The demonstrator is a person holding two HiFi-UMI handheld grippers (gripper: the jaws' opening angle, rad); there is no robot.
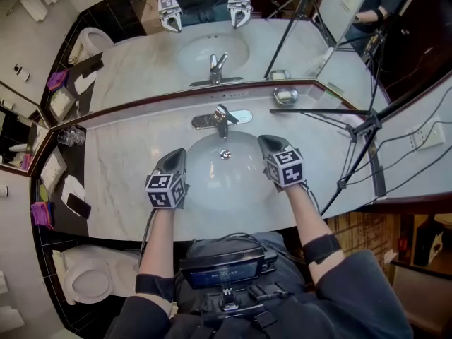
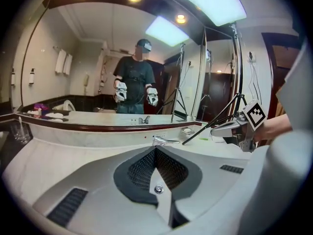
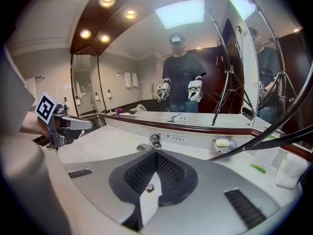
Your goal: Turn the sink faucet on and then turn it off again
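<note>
1. The left gripper hovered over the sink's left rim — jaws pressed together, empty.
2. The right gripper hung over the right rim, likewise closed on nothing.
3. The faucet stood behind the basin, beyond both tips — untouched.

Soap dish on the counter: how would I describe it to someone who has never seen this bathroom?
Start at the marble counter below the wall mirror and find the chrome faucet behind the sink. Right of it, against the mirror's base, sits the soap dish: a small shiny metal dish holding a pale bar, the only such thing beside the black tripod legs.
</note>
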